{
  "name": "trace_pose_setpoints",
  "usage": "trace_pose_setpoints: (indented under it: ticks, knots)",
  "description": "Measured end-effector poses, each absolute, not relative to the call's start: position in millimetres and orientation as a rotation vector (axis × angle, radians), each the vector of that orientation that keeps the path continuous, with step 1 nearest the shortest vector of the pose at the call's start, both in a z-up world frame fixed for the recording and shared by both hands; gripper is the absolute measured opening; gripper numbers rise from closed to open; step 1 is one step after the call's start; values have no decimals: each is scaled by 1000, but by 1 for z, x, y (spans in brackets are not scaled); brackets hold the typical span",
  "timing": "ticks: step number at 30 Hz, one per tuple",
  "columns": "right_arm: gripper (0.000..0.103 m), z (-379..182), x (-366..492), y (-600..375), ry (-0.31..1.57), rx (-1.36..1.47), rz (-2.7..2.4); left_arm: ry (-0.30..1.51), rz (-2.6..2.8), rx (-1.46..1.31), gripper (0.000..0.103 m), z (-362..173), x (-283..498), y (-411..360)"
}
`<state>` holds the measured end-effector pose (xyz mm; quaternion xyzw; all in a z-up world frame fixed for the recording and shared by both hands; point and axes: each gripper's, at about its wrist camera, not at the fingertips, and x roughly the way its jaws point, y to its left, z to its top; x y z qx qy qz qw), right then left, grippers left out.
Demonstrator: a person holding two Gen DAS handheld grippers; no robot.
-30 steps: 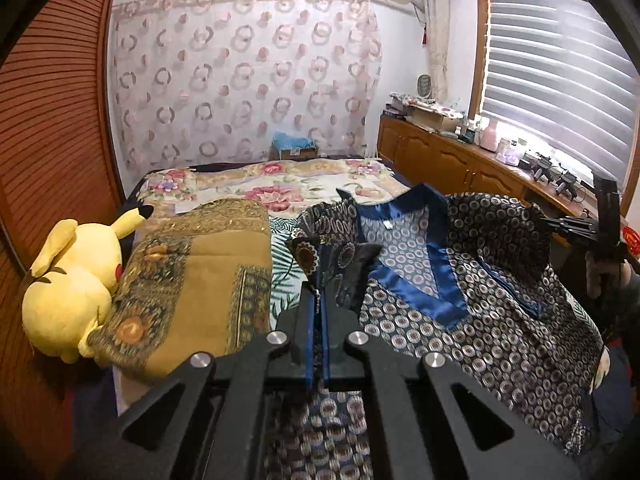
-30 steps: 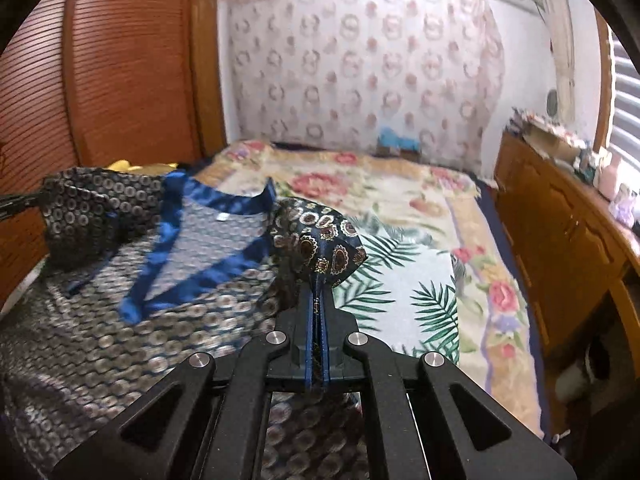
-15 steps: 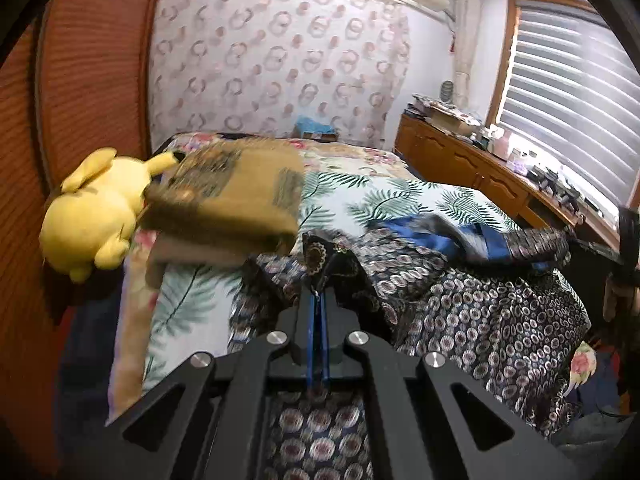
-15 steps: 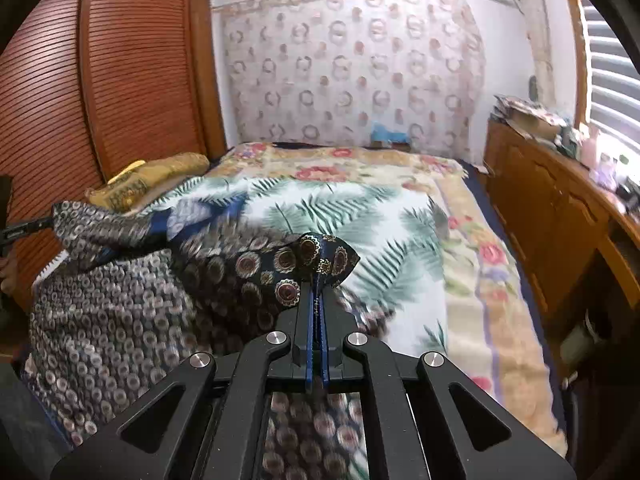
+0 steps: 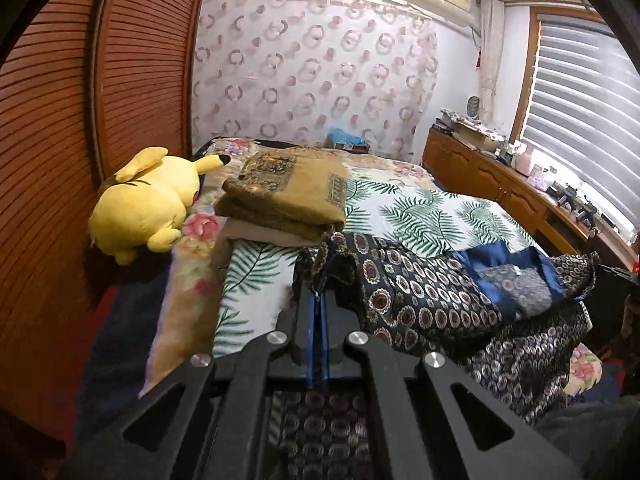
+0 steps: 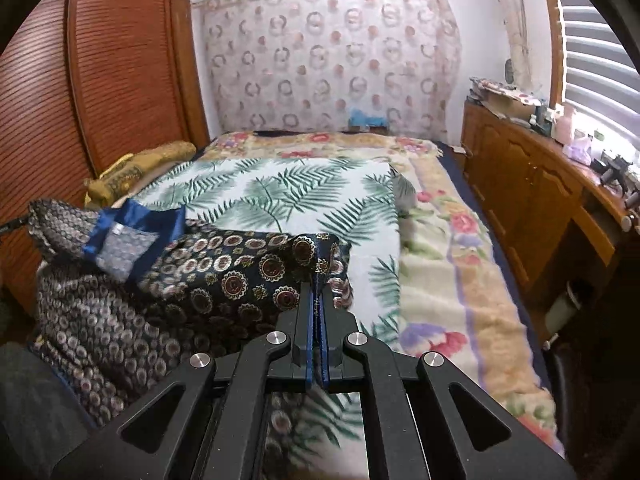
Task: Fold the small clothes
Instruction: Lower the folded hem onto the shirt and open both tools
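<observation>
A dark patterned garment [image 5: 432,300] with blue satin collar trim [image 5: 516,256] lies bunched at the near end of the bed; it also shows in the right wrist view [image 6: 224,276]. My left gripper [image 5: 319,292] is shut on a pinch of its fabric at its left side. My right gripper [image 6: 318,292] is shut on a pinch of its fabric at its right side. Both hold the cloth low over the palm-leaf bedspread [image 6: 288,192].
A yellow plush toy [image 5: 148,204] and a folded mustard-brown cloth stack [image 5: 288,196] sit at the bed's left side by the wooden louvred wardrobe [image 5: 52,140]. A wooden cabinet [image 6: 532,192] with clutter runs along the right under the window blinds.
Both grippers have come down and back toward the near end of the bed with the garment, which went from spread open to bunched and folded over itself.
</observation>
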<state>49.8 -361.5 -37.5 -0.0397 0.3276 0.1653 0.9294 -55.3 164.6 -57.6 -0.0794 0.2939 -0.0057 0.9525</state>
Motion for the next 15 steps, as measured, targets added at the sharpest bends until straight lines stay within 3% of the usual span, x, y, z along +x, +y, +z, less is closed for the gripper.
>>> trace_pose_setpoints:
  ticks: [7,13,15]
  knots:
    - [0,-55,31,-366,712,-98,314,632,-14,-144,0,-63,-69,163]
    - [12,-51,33,-365,693,-99,311,599,13,-109,22,-47,-70,170]
    - [26,-39,33,-366,657,-96,313,587,13,-113,33,-41,-67,176]
